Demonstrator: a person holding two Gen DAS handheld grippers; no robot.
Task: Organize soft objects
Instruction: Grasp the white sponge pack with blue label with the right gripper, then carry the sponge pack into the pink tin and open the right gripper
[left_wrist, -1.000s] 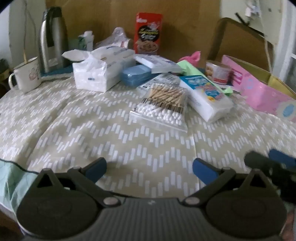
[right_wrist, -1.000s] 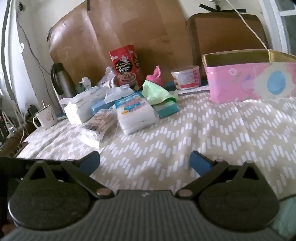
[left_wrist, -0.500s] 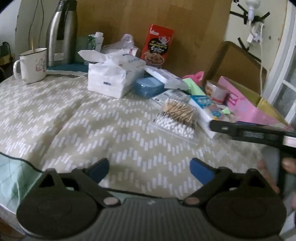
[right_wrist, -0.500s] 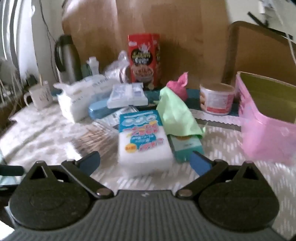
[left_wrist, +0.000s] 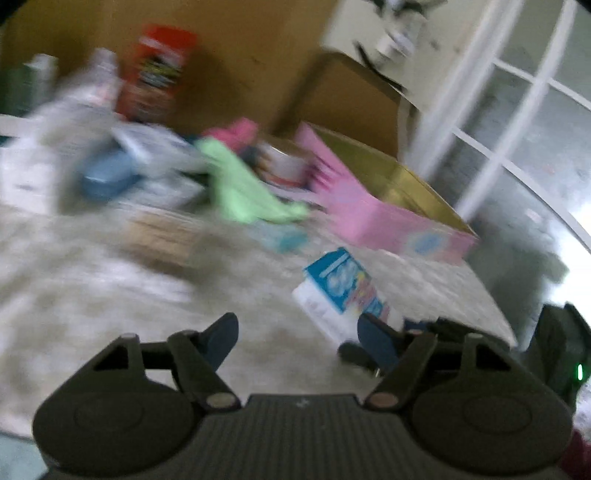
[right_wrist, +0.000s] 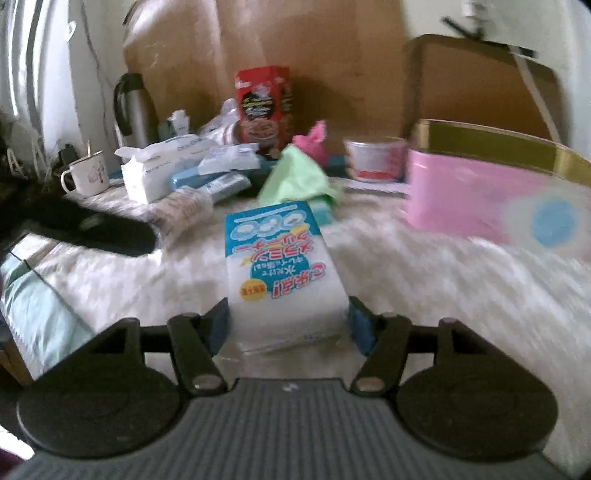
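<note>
My right gripper (right_wrist: 289, 323) is shut on a white sponge pack with a blue printed label (right_wrist: 282, 271) and holds it above the tablecloth. The pack also shows in the blurred left wrist view (left_wrist: 341, 291), with the right gripper's fingers around it. My left gripper (left_wrist: 297, 338) is open and empty above the table, left of the pack. An open pink tin box (right_wrist: 491, 192) stands to the right; it also shows in the left wrist view (left_wrist: 384, 206). A green cloth (right_wrist: 295, 181) and a pink soft item (right_wrist: 312, 142) lie behind the pack.
At the back left are a tissue pack (right_wrist: 159, 170), a blue case (right_wrist: 192, 181), a bag of cotton swabs (right_wrist: 181, 206), a mug (right_wrist: 88, 177), a thermos (right_wrist: 135, 109), a red box (right_wrist: 264, 105) and a small tub (right_wrist: 373, 158). A chair (right_wrist: 480, 85) stands behind the tin.
My right gripper has closed on the sponge pack and lifted it toward the front right. The left gripper has swung right, blurring its view, and its fingers stand narrower.
</note>
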